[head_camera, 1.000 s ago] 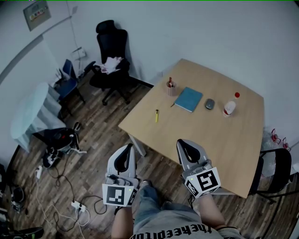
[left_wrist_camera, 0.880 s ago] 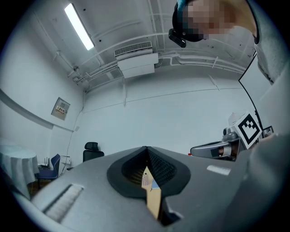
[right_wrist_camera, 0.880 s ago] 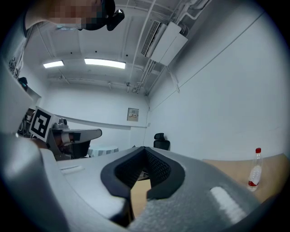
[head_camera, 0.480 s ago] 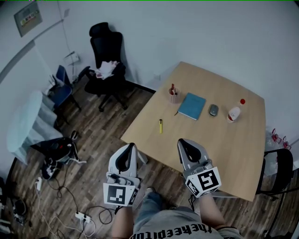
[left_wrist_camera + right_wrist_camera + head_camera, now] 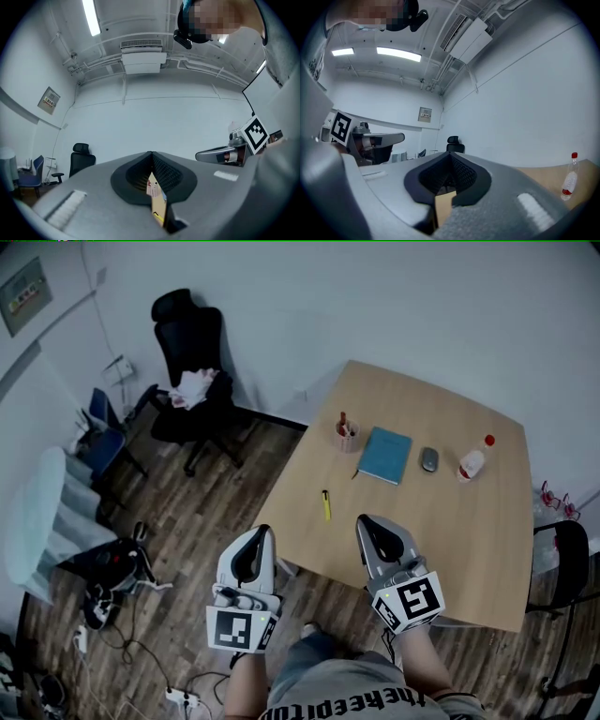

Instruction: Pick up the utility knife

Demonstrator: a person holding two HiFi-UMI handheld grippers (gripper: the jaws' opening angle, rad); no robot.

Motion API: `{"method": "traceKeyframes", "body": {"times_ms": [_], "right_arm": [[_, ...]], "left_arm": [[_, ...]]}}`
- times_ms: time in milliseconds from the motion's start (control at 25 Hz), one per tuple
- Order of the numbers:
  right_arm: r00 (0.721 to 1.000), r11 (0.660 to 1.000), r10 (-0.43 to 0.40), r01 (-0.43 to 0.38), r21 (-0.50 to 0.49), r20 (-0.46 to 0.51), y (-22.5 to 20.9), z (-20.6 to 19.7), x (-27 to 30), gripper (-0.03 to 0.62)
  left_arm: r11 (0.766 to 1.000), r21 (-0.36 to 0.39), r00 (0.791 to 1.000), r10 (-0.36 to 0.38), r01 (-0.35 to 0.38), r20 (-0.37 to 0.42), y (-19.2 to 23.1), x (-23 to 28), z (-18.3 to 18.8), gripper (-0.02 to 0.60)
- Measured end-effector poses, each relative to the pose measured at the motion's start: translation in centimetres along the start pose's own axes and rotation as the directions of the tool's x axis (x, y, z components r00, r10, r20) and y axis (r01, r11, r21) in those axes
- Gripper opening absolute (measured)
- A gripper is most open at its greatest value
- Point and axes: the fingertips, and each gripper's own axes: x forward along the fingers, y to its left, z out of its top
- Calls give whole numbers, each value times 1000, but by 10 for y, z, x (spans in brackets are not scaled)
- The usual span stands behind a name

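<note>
The utility knife [image 5: 325, 503], small and yellow, lies near the left front edge of the light wooden table [image 5: 441, 521]. Both grippers are held level in front of the person, short of the knife. My left gripper [image 5: 255, 542] is over the floor, to the left of the table's corner and nearer to me than the knife. My right gripper [image 5: 375, 529] is over the table's front edge, to the right of the knife. In the gripper views the left gripper [image 5: 151, 154] and the right gripper [image 5: 450, 157] are both shut, with nothing held.
Farther back on the table stand a pen cup [image 5: 345, 434], a blue notebook [image 5: 386, 455], a grey mouse [image 5: 429, 459] and a red-capped bottle [image 5: 472, 462]. A black office chair [image 5: 192, 343] stands at the far wall, another chair [image 5: 562, 563] at the table's right. Cables [image 5: 112, 577] lie on the floor at the left.
Both grippers have moved forward toward the table, and the knife now lies closer to them in the head view. Both stay shut.
</note>
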Motion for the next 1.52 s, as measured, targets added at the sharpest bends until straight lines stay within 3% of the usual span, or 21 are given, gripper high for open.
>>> {"method": "traceKeyframes", "body": {"times_ms": [520, 960, 1280, 1520], "right_arm": [[995, 995, -93, 94, 25, -31, 7, -13, 31, 3], [970, 973, -136, 170, 158, -202, -23, -53, 53, 3], [923, 961, -84, 175, 216, -374, -45, -104, 87, 3], [870, 944, -4, 166, 285, -494, -52, -149, 110, 5]], "left_arm": [[995, -38, 996, -91, 91, 6, 40, 20, -19, 11], [992, -71, 994, -105, 105, -1, 47, 32, -31, 11], [995, -61, 997, -77, 76, -23, 59, 46, -37, 11], [997, -69, 998, -48, 46, -34, 66, 58, -45, 11]]}}
